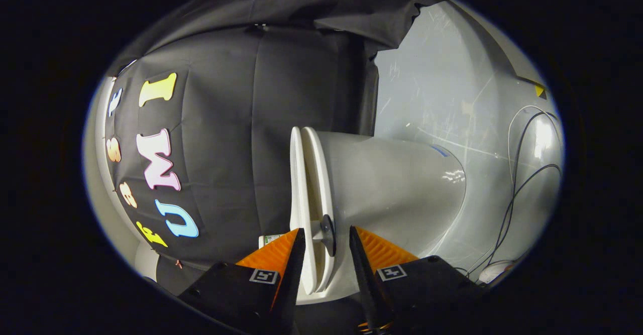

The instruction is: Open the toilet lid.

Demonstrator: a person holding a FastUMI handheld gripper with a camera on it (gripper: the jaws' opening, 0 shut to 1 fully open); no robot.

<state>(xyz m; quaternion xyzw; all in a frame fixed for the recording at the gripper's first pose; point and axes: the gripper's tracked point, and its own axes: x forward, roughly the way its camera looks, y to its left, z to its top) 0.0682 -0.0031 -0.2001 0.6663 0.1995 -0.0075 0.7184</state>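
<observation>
My claw [326, 239] is spread wide, its fingers either side of the toilet lid's [297, 194] front edge where it rests closed on the bowl [397, 184], untouched; next I would clench and lift.

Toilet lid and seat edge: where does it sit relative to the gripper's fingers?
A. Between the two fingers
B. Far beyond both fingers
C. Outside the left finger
A: the toilet lid edge runs down into the gap of the open gripper, a finger on either side.
</observation>
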